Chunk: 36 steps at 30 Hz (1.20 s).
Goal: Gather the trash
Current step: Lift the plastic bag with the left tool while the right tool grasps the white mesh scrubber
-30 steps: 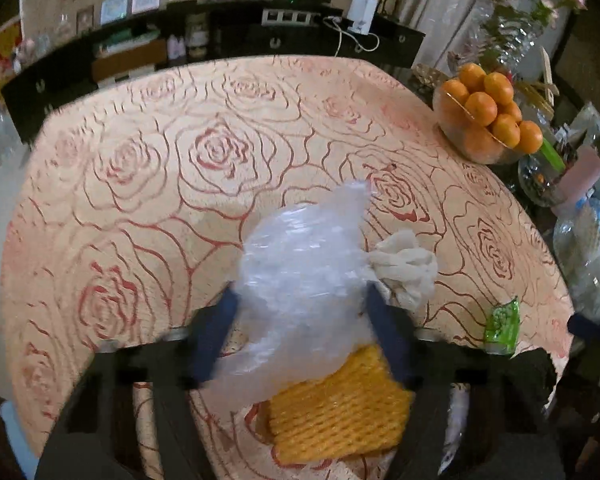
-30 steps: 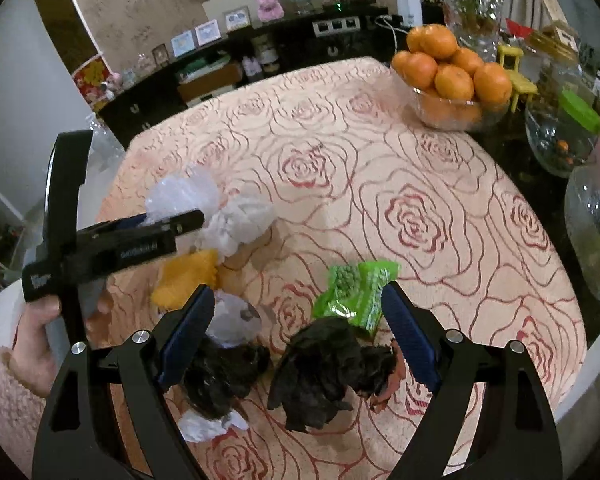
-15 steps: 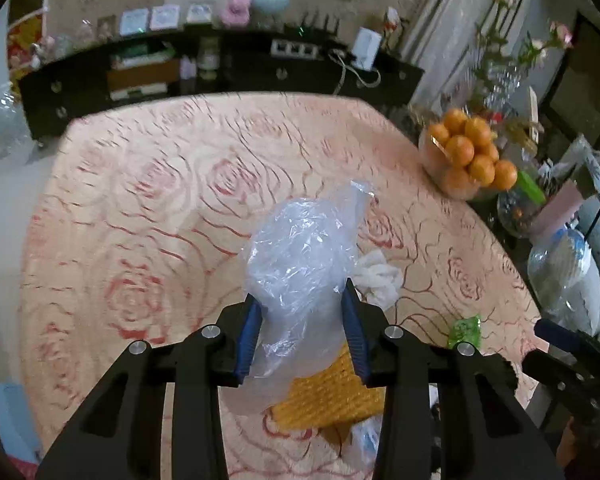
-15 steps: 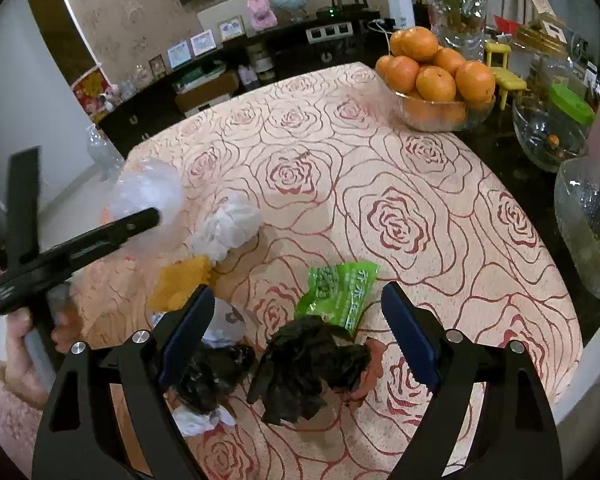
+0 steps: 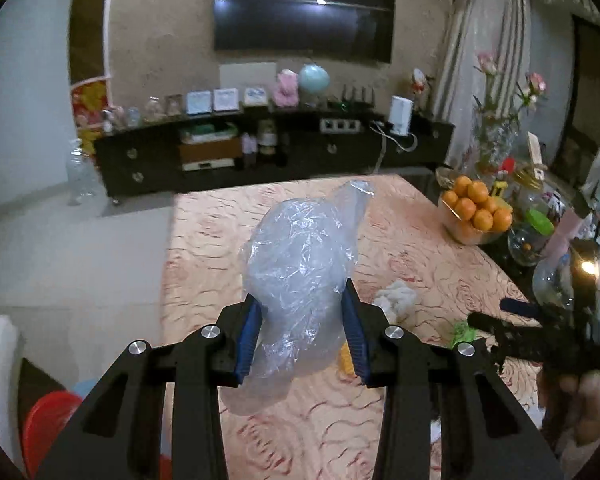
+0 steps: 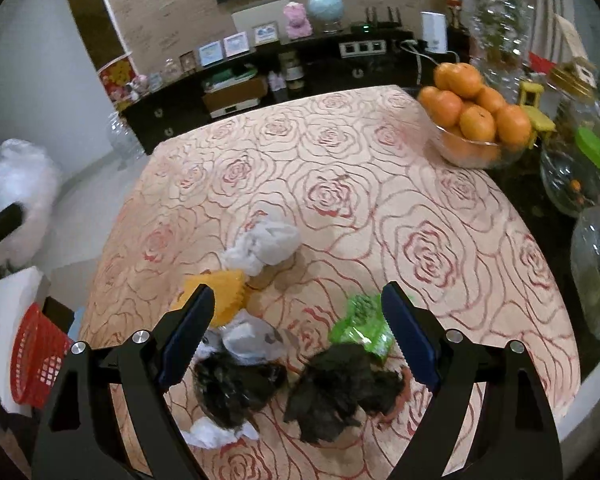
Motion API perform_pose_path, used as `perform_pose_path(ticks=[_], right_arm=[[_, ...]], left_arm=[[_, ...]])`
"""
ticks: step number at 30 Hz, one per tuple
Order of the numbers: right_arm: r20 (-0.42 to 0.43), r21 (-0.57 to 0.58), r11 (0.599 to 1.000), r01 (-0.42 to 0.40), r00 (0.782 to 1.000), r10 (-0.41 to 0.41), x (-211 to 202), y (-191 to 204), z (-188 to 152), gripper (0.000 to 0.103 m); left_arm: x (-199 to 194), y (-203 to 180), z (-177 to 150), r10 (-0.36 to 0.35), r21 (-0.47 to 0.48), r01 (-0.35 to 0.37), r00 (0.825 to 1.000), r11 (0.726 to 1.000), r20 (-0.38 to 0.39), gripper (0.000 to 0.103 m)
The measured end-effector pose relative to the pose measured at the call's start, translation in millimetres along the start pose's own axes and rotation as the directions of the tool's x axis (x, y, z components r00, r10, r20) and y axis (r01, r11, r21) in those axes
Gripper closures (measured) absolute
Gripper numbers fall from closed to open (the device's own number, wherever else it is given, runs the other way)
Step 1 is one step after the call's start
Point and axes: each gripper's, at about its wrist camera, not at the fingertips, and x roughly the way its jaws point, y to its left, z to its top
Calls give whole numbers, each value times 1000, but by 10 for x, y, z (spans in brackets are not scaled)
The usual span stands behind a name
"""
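Plastic bag (image 5: 300, 276), clear and crinkly, pinched in my left gripper (image 5: 300, 334), held up off table (image 5: 204, 292). Right gripper (image 6: 296, 336) spread wide, nothing in it, hanging over trash pile. Black bags (image 6: 328, 392) closest to me, green wrapper (image 6: 360, 328) by right finger, yellow foam net (image 6: 220, 296) by left one, white wad (image 6: 264, 248) just past. Red basket (image 6: 36, 360) off table's left edge. Bowl of oranges (image 6: 476, 120) way back right.
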Motion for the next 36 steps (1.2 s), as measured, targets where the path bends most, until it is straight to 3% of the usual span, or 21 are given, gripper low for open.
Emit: perform_pose_path(ticks=[8, 10, 12, 17, 25, 30, 36], right_arm=[[-74, -111, 993, -49, 996, 41, 521, 188, 573, 20], [-55, -143, 989, -48, 998, 41, 684, 255, 650, 20], [-43, -171, 985, -14, 999, 6, 836, 306, 637, 20], [-105, -258, 966, 7, 994, -36, 1201, 501, 576, 20], [-248, -195, 981, -24, 968, -25, 1547, 394, 439, 20], [-259, -215, 977, -6, 964, -52, 1574, 402, 375, 42], [-248, -244, 970, -5, 967, -57, 1482, 472, 354, 61]], left_arm=[[-83, 310, -46, 82, -58, -80, 996, 995, 30, 66], [-52, 330, -42, 97, -58, -96, 995, 994, 29, 66], [-22, 346, -54, 100, -62, -99, 995, 993, 21, 66], [33, 327, -96, 99, -55, -98, 995, 994, 2, 66], [87, 296, -136, 104, -38, -105, 994, 994, -11, 66], [86, 296, -152, 112, -39, -113, 994, 993, -16, 66], [64, 295, -160, 129, -23, -129, 992, 991, -4, 66]])
